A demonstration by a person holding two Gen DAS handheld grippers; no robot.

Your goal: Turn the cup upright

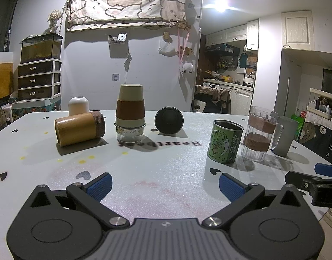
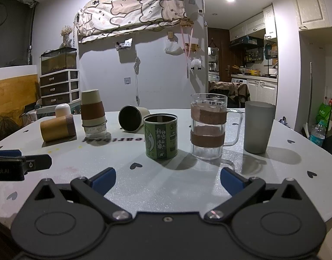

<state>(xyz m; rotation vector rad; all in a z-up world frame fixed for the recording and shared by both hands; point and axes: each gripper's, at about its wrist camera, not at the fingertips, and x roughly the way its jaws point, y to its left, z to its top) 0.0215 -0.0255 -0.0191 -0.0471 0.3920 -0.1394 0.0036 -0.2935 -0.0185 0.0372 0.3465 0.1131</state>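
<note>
A cream cup with a dark inside lies on its side near the table's middle, mouth toward me; it also shows in the right wrist view. A bamboo cup lies on its side at the left. A beige cup with a brown sleeve stands upside down on a small glass. My left gripper is open and empty over the near table. My right gripper is open and empty, facing the green tin.
On the white table stand the green tin, a clear glass mug with brown bands, a grey tumbler and a small white cup. The other gripper shows at each view's edge.
</note>
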